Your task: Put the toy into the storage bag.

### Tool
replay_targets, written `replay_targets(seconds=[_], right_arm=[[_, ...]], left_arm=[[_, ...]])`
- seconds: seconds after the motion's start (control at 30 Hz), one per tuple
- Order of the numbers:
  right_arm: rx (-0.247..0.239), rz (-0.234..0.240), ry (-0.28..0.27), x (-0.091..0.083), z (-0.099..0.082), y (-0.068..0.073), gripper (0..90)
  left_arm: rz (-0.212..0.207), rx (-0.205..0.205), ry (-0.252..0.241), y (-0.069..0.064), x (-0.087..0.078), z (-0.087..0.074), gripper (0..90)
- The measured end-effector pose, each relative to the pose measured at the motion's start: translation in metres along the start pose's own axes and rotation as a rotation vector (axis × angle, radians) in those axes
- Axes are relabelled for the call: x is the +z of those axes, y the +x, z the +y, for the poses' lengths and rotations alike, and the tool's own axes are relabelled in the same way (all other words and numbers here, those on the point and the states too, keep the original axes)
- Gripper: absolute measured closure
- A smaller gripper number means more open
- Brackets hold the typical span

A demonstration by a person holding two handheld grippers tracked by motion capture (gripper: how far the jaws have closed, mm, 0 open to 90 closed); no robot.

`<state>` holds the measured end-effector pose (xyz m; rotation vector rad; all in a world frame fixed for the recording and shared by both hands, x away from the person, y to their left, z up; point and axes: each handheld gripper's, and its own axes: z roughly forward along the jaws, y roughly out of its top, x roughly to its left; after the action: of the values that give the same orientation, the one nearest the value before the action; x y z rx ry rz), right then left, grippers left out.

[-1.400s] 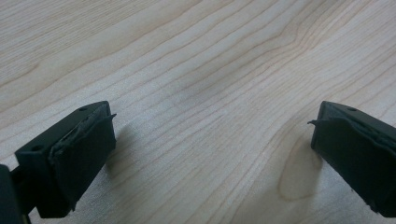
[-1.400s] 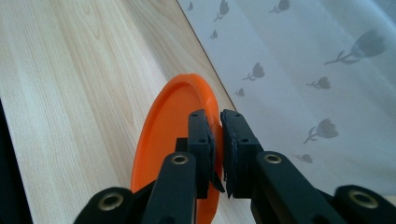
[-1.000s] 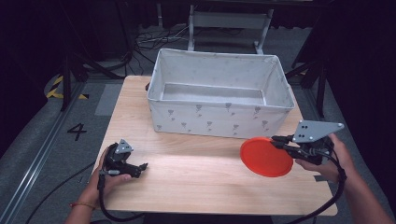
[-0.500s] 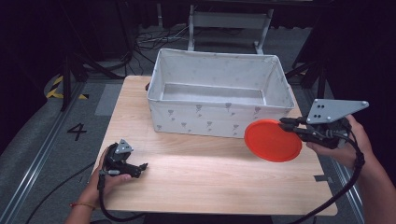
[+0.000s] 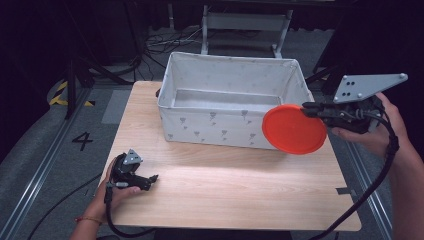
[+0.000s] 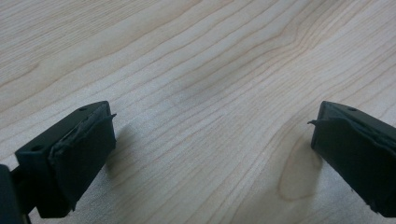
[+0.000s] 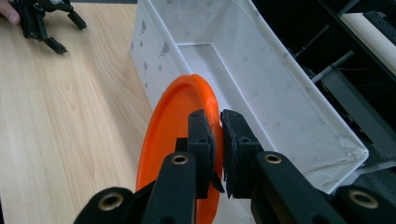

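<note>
An orange round plate (image 5: 294, 129) hangs in the air at the right front corner of the white fabric bin (image 5: 230, 75), roughly level with its rim. My right gripper (image 5: 306, 109) is shut on the plate's right edge. In the right gripper view the plate (image 7: 168, 140) stands on edge, its rim pinched between the two black jaws of the right gripper (image 7: 218, 122), with the bin (image 7: 261, 79) just behind. My left gripper (image 5: 150, 179) rests low over the wooden table (image 5: 240, 185) at the front left, open, with bare wood between the jaws of the left gripper (image 6: 210, 135).
The bin takes up the back half of the table and holds nothing that I can see. Dark floor with cables, a yellow-black strip (image 5: 62, 95) and a painted 4 (image 5: 81, 140) lies to the left. A metal frame (image 5: 245, 25) stands behind the bin.
My right gripper has lifted the orange plate off the table and carried it up toward the bin's right front corner. The left gripper has stayed where it was.
</note>
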<state>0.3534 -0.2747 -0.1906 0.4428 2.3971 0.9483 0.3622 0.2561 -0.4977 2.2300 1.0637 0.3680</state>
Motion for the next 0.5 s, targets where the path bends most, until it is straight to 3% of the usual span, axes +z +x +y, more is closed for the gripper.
replay_targets(seconds=[0.5], right_arm=[[0.024,-0.083,0.005,0.007,0.035,-0.051,83.0]], left_arm=[[0.0,0.0,0.0,0.0,0.0,0.0,0.1]])
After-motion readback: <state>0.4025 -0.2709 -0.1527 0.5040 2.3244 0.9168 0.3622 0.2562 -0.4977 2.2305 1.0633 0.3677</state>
